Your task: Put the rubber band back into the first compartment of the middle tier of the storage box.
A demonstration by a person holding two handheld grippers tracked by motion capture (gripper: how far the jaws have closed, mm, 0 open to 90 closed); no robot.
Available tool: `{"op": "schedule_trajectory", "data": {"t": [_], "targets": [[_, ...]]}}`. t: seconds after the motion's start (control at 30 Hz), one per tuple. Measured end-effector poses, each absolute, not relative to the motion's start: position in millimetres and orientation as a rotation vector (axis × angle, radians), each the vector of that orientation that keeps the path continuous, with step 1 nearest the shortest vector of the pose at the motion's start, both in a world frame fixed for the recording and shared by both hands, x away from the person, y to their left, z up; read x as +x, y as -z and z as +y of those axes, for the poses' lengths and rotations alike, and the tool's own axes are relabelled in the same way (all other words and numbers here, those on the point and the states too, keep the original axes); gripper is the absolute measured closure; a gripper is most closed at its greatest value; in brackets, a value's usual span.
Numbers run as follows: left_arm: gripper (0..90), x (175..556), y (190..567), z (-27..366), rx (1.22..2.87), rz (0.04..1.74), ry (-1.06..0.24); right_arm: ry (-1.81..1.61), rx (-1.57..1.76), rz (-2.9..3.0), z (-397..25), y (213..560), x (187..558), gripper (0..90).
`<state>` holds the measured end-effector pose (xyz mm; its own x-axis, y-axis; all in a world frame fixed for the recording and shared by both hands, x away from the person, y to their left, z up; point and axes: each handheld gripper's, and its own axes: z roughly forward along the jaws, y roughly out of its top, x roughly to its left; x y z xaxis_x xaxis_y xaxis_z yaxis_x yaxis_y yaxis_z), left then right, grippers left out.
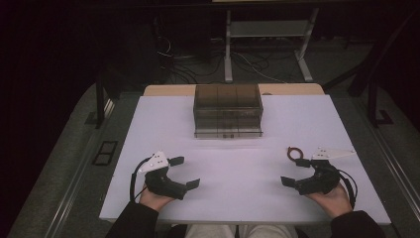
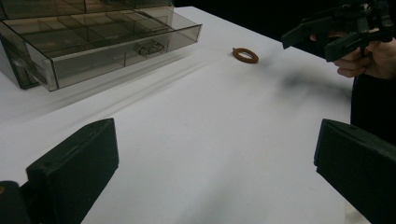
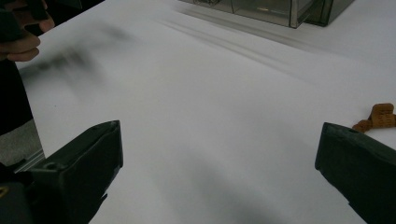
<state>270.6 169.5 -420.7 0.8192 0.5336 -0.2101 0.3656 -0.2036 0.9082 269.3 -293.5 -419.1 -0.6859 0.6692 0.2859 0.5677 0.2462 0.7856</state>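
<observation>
The right gripper (image 1: 293, 171) rests low at the near right of the white tabletop (image 1: 237, 148), its two black jaws spread wide apart with nothing between them. Just beyond its far jaw lies a small brown ring-shaped band (image 1: 295, 152), flat on the tabletop and apart from the jaws; in the right gripper view its edge (image 3: 379, 117) shows just past the right-hand jaw. The left gripper (image 1: 184, 171) sits at the near left, also with its jaws spread and empty, and from the left gripper view the band (image 2: 245, 55) shows across the bare tabletop, near the right gripper (image 2: 310, 39).

Farther out, at the middle of the tabletop's far side, stands a smoky transparent plastic organiser box (image 1: 228, 110) with divided compartments; its lower drawer (image 2: 105, 49) appears pulled partly out towards the person, compartments open from above.

By my reading this is the start of the work: neither gripper has anything in hand, and the band, nearest the right gripper, looks to be the thing to fetch. The next move likely calls for turning the right gripper slightly outward and forward so its jaws straddle the band, lowering close to the tabletop since the band lies flat and thin, then closing on its rim. The open drawer seems the probable destination.
</observation>
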Motion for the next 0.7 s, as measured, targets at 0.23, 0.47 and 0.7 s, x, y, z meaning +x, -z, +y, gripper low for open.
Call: {"op": "schedule_trajectory", "data": {"t": [0.23, 0.47, 0.7], "targets": [[0.0, 270.6, 420.8, 169.3, 1.827, 0.683, -0.179, -1.425, 1.204, 2.398, -294.3, 418.7, 268.8, 0.2], [0.0, 271.4, 422.4, 168.6, 1.831, 0.691, -0.173, -1.409, 1.203, 2.407, -293.4, 418.2, 267.6, 0.2], [0.0, 271.8, 423.4, 168.8, 1.834, 0.697, -0.167, -1.398, 1.193, 2.421, -291.5, 415.2, 266.1, 0.2]]}}
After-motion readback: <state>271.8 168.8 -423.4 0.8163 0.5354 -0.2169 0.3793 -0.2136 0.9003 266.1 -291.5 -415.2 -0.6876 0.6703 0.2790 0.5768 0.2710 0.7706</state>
